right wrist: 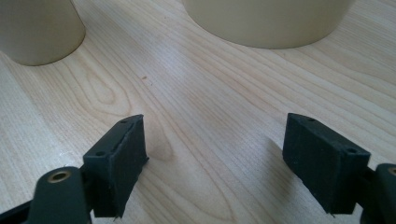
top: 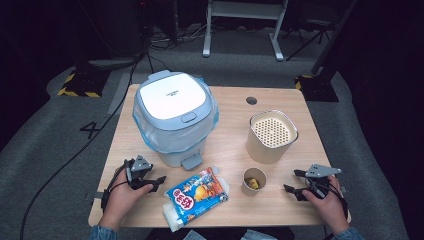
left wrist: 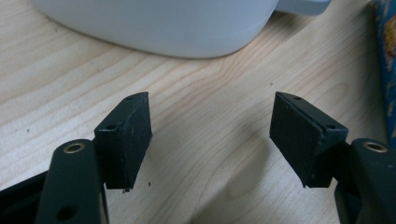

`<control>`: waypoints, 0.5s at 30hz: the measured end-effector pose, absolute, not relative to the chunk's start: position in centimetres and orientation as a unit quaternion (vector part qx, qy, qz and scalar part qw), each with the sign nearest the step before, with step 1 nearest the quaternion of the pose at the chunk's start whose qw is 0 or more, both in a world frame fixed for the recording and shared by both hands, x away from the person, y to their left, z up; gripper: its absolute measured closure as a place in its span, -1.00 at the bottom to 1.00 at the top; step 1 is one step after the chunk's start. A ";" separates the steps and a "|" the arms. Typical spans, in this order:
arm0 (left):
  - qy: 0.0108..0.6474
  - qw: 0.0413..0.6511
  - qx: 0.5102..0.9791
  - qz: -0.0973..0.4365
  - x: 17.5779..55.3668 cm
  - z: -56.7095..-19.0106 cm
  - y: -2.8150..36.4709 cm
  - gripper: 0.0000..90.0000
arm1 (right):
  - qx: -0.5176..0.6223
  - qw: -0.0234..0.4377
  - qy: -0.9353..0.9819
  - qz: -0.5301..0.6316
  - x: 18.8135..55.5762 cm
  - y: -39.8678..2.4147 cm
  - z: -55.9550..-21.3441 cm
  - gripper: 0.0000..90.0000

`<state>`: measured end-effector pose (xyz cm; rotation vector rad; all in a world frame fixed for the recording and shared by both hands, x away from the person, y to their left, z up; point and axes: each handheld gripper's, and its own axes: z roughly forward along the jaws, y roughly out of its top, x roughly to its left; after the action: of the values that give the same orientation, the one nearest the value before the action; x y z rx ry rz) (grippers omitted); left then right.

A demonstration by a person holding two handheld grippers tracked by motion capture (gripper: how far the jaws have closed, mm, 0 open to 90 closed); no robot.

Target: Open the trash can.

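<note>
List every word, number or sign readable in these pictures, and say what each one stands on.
"4": painted in black on the grey floor left of the table.
Small dark print on the white lid of the pale blue bin: too small to read.
Red and white characters on the blue snack bag: too blurred to read.

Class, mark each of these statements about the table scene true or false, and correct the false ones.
1. The bin's lid is shut. True.
2. The left tool grips the snack bag. False: its jaws stand open over bare table.
3. The small paper cup stands between the snack bag and the right tool. True.
4. The tall beige container lies on its side. False: it stands upright.
5. The right tool holds the small paper cup. False: it is open and empty.
</note>
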<state>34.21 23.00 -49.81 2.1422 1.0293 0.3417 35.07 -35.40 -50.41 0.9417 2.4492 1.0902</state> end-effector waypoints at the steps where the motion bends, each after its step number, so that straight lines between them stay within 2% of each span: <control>1: 0.400 0.366 0.830 0.131 34.2 -49.7 22.9 -0.32 | 0.328 0.150 0.852 0.379 35.1 -35.4 -50.4 -0.52; 12: 0.382 0.409 0.819 0.124 33.5 -45.6 23.4 -0.22 | 0.328 0.150 0.852 0.379 35.1 -35.4 -50.4 -0.52; 15: 0.379 0.437 0.809 0.104 33.2 -43.8 23.8 -0.22 | 0.328 0.150 0.852 0.379 35.1 -35.4 -50.4 -0.52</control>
<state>33.19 23.84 -43.82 2.0115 0.9417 0.2591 35.07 -35.40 -50.41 0.9416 2.4489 1.0896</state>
